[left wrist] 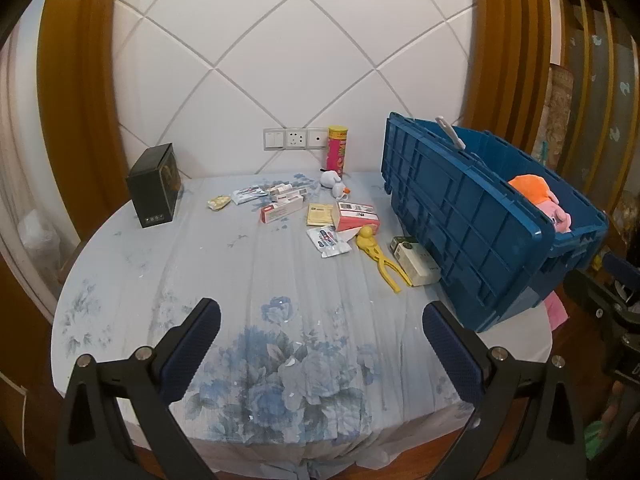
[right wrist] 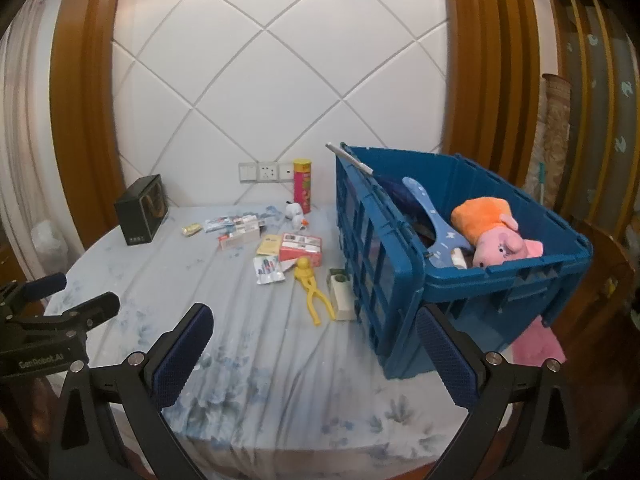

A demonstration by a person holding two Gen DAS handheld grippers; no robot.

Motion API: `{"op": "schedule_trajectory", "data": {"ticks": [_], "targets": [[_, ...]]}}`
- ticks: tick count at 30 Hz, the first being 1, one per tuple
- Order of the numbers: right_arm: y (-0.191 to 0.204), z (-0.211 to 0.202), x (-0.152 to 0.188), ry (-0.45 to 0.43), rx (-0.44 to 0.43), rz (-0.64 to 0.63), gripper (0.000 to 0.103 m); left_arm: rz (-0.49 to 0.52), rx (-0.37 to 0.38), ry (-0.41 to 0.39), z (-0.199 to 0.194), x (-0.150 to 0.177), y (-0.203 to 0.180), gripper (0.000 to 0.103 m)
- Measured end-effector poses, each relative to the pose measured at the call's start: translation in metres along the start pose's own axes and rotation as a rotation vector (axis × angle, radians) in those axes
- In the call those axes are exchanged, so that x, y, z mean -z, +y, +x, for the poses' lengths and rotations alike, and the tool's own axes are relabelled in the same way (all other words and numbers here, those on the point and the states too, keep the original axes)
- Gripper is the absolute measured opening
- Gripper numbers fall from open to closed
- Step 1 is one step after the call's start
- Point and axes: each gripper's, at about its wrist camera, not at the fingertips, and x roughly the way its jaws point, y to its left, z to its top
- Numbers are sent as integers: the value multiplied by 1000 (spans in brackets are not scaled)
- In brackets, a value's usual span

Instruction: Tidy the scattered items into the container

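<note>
blue plastic crate (right wrist: pixel 460 280) sits at the right side of the round table (left wrist: pixel 160 280), on the pale floral cloth (right wrist: pixel 248 380), one hinged lid flap (left wrist: pixel 460 216) hanging down its left side. inside it you have a pink plush pig in an orange dress (right wrist: pixel 496 232), a light blue flat toy (right wrist: pixel 432 224) leaning on the inner wall, and a small white bottle (right wrist: pixel 458 258) between them (the rest of the contents are too dark to tell).

scattered items still on the cloth, left of the crate: a white-and-green box (left wrist: pixel 414 256) just beside the lid flap; yellow toy tongs (left wrist: pixel 380 258) next to it; a pink box (left wrist: pixel 356 216) with a yellow card (left wrist: pixel 319 215) at its left; a clear blister pack (left wrist: pixel 326 240) in front of those. further back, a cluster of long red-and-white boxes (left wrist: pixel 282 202), a small yellow wrapper (left wrist: pixel 219 202), a white plush toy (left wrist: pixel 334 182) and an upright pink-and-yellow canister (left wrist: pixel 338 154) against the wall by the sockets (left wrist: pixel 295 139). a black box (left wrist: pixel 154 190) stands alone at the far left.

your left gripper (left wrist: pixel 320 332) hovers over bare cloth at the near edge, jaws spread wide, nothing between them. your right gripper (right wrist: pixel 314 338) is the same: jaws fully apart, empty, its right finger (right wrist: pixel 448 356) in front of the crate's near corner (contact cannot be told).
</note>
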Motion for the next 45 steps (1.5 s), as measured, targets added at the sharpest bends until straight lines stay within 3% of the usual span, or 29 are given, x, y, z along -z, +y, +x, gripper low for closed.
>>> {"op": "schedule_trajectory", "data": {"ticks": [21, 39, 45], "targets": [[38, 12, 3, 16, 4, -6, 103, 33, -9, -14, 10, 5, 41, 103], [73, 28, 10, 44, 34, -6, 103, 46, 28, 8, 26, 16, 69, 103], [75, 28, 8, -37, 72, 15, 103, -2, 32, 4, 40, 18, 84, 103]]}}
